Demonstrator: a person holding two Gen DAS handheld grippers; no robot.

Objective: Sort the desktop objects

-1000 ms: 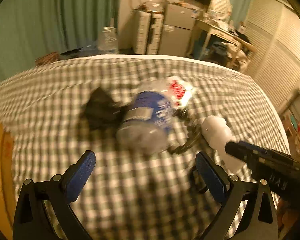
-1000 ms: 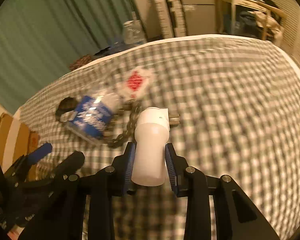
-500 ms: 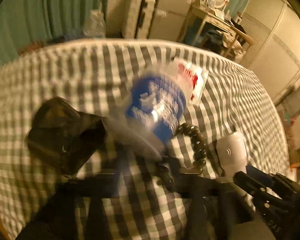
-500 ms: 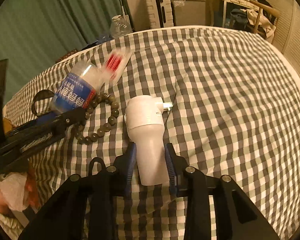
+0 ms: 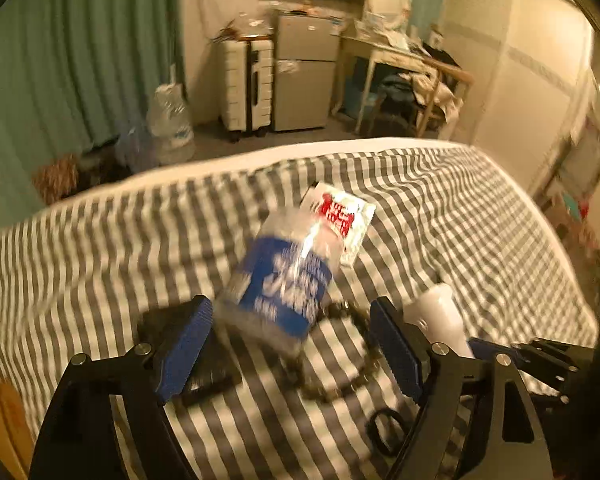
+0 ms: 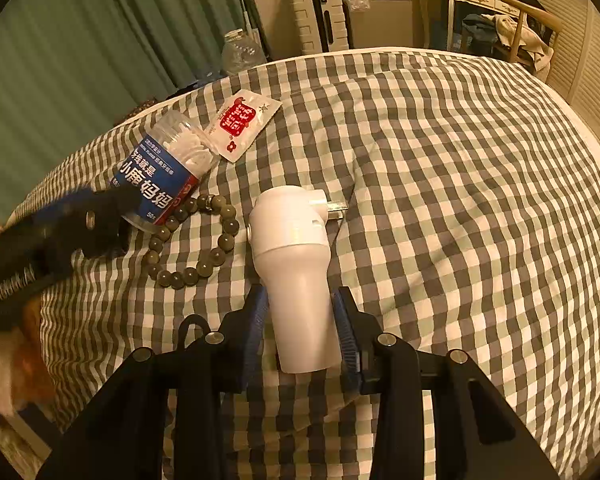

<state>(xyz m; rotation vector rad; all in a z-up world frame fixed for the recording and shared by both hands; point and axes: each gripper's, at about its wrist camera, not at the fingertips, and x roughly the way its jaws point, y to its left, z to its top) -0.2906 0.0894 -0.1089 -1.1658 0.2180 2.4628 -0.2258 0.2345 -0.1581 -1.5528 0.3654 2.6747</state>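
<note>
On the checked bedspread lie a clear jar with a blue label (image 6: 162, 174), a bead bracelet (image 6: 192, 240), a white-and-red sachet (image 6: 240, 122) and a white plastic device (image 6: 296, 264). My right gripper (image 6: 302, 330) has its blue pads on both sides of the device's narrow end; small gaps show, so it is open around it. My left gripper (image 5: 288, 344) is open, its pads astride the jar's (image 5: 284, 280) near end. A black object (image 5: 188, 344) lies behind its left finger. The device (image 5: 440, 312) and bracelet (image 5: 340, 360) also show there.
A small black ring (image 5: 386, 428) lies on the bedspread near me. A cardboard box (image 5: 0, 420) stands at the bed's left edge. Beyond the bed are a green curtain, a water jug (image 5: 168, 124), a white suitcase (image 5: 248, 84), a small fridge and a cluttered desk.
My left gripper has swung in and its open fingers now frame the jar. My right gripper has loosened slightly around the white device, which now rests on the bed.
</note>
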